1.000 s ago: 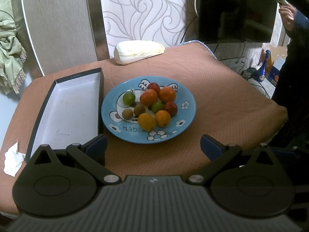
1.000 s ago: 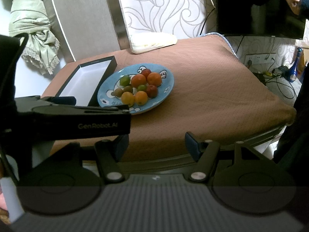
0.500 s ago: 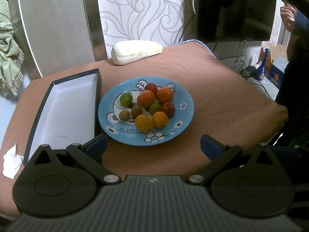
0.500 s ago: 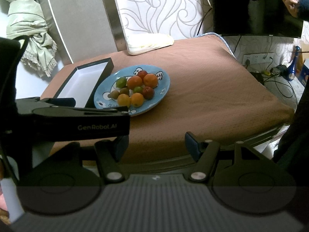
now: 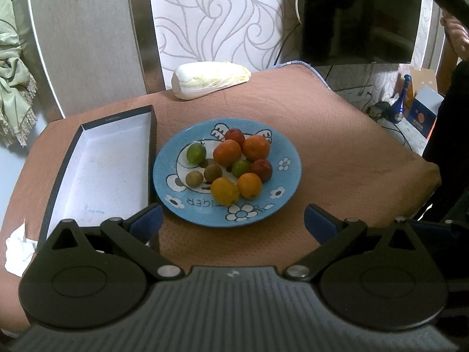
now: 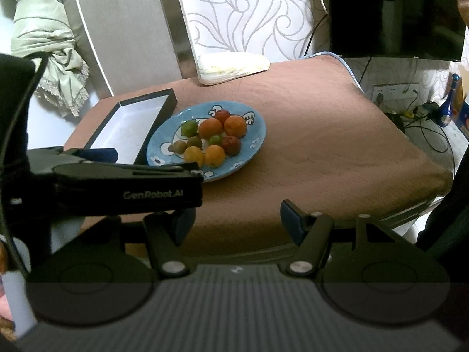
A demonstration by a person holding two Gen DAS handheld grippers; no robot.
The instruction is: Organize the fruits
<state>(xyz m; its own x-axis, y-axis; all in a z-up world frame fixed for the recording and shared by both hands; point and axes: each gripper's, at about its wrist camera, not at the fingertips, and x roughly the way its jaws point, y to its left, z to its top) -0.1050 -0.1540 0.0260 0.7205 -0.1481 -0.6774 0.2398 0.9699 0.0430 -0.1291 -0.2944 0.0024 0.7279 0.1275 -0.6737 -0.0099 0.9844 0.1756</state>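
A brown-covered table [image 5: 337, 135] holds an open black box [image 5: 102, 170] with a white inside, just beside a blue cartoon plate [image 5: 288, 173] (nine small fruits [image 5: 227, 152] piled on it). Both the left gripper [image 5: 231, 223] and right gripper [image 6: 237, 220] hover near the table's front edge, fingers spread apart, holding nothing.

A glossy glazed plate [image 5: 288, 176] sits on a matt, dimpled brown cloth [image 5: 346, 146].

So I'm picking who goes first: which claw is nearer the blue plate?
Left. The left claw hangs open at the blue plate's near rim; the right claw sits farther back.
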